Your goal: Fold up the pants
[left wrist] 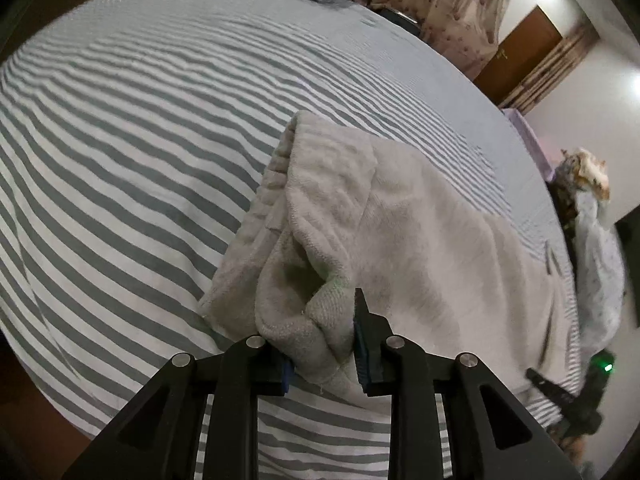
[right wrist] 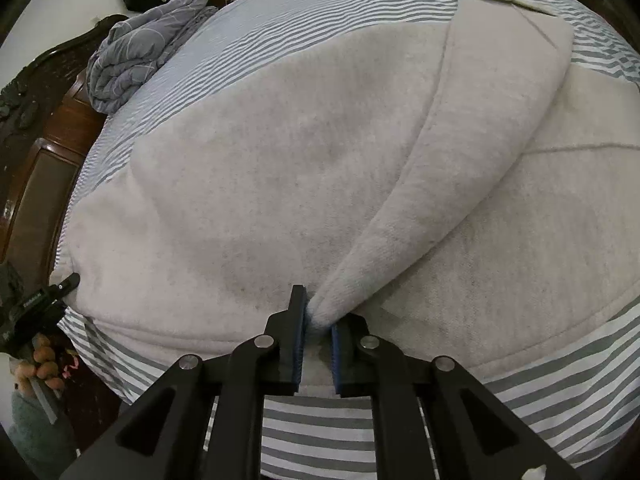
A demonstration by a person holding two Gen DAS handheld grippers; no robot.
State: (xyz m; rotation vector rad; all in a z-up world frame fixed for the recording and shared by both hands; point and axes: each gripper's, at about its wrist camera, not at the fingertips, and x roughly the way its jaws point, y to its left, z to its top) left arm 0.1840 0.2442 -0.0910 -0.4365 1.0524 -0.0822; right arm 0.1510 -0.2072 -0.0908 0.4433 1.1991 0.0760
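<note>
Your pale grey fleece pants (right wrist: 248,152) lie spread across the middle of the striped bed sheet (right wrist: 320,436), and one leg is already turned over the other: in the right wrist view a long flap runs from the near edge of the pants up toward their far end, its softer inner face showing. That suggests the lengthwise fold is under way but not laid flat yet, since both held corners are lifted off the rest of the cloth.

Your right gripper (right wrist: 318,332) is clamped on the pointed near tip of that flap, the blue pads pinching a thin ridge of fabric. Your left gripper (left wrist: 320,344) is closed around a thick bunch of the ribbed waistband end (left wrist: 260,216), with cloth filling the gap between the pads.

What remains, by my reading: carry the flap fully across so the legs match edge to edge, smooth it, then fold the length in half or thirds.

Beyond the pants, a crumpled grey quilt (right wrist: 136,52) sits at the headboard end of the sheet.
</note>
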